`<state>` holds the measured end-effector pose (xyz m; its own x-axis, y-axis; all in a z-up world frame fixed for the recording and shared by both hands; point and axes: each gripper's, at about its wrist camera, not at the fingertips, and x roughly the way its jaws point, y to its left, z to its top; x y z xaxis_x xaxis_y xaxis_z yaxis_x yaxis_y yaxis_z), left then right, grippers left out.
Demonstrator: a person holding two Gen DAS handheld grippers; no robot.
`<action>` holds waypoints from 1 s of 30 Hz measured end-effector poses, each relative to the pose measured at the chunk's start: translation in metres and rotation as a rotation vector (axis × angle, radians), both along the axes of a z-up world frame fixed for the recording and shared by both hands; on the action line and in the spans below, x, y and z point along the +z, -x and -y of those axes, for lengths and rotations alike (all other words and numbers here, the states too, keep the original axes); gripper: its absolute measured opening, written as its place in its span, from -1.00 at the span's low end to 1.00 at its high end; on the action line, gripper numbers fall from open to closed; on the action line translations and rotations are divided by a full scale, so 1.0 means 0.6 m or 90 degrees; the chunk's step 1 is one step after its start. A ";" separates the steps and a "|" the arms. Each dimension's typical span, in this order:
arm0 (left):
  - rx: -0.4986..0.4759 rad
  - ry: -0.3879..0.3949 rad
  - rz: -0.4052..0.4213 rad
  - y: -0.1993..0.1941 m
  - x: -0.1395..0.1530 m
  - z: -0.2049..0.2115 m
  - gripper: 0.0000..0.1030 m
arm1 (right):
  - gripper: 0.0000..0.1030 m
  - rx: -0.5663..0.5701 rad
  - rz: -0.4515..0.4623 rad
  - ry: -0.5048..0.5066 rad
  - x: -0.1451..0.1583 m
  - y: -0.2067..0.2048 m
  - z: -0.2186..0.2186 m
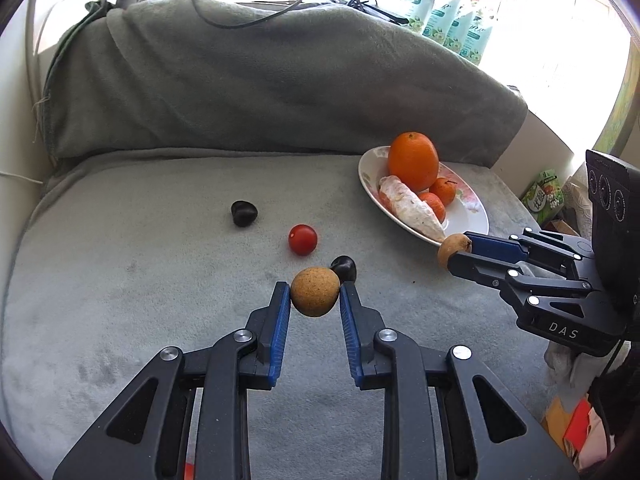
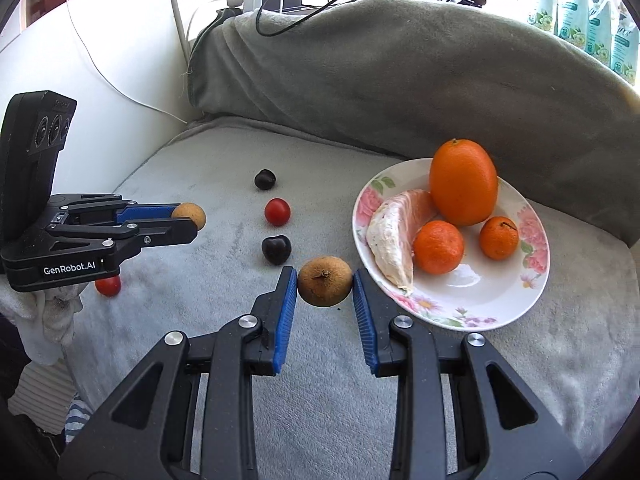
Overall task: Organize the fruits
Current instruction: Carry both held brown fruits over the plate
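On the grey fleece blanket [image 2: 328, 408], soft nap, draped over a cushioned seat and its backrest; landmark is the floral plate [image 2: 516, 300].

Plate: glossy white ceramic, round, shallow, pink flower rim. On it: a large orange [image 2: 464, 182], smooth and oval, long axis upright, stem end up; two small mandarins [image 2: 439, 246] [image 2: 499, 238], the farther one with a short stem; a peeled pomelo wedge [image 2: 394, 240], pale and pithy, crescent-shaped, its tip pointing at the plate's near rim.

Left claw [image 1: 315, 295]: black linkage arms, ribbed blue pads, clamped on a round tan longan [image 1: 315, 291], rough matte skin, held clear above the blanket well left of the plate. Claw angled downward and forward.

Right claw [image 2: 325, 286]: same build, closed on a second longan [image 2: 325, 286], brownish, stem stub facing the camera and slightly up. It hangs just beside the plate's near-left rim, off the blanket. From the left wrist view this claw reaches in from the right, fingertips toward the plate edge.

Loose on the blanket, left of the plate: two dark glossy cherries [image 2: 265, 179] [image 2: 276, 249] with a smooth red cherry tomato [image 2: 277, 211] between them, in a rough line. A second cherry tomato [image 2: 108, 286] lies farther left, partly under the left claw's body.
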<state>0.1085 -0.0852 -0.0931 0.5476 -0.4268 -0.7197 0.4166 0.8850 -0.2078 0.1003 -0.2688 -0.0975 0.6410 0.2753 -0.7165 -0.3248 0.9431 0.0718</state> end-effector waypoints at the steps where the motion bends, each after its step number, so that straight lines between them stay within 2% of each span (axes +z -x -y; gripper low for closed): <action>1: -0.006 0.001 0.002 -0.001 0.001 0.010 -0.54 | -0.41 -0.005 0.001 0.001 0.002 0.001 0.008; 14: -0.078 0.013 0.014 -0.004 0.020 0.119 -0.54 | -0.41 -0.068 0.017 0.005 0.026 -0.013 0.117; 30: -0.132 -0.001 0.015 -0.020 0.020 0.218 -0.54 | -0.41 -0.111 -0.010 -0.022 0.007 -0.064 0.203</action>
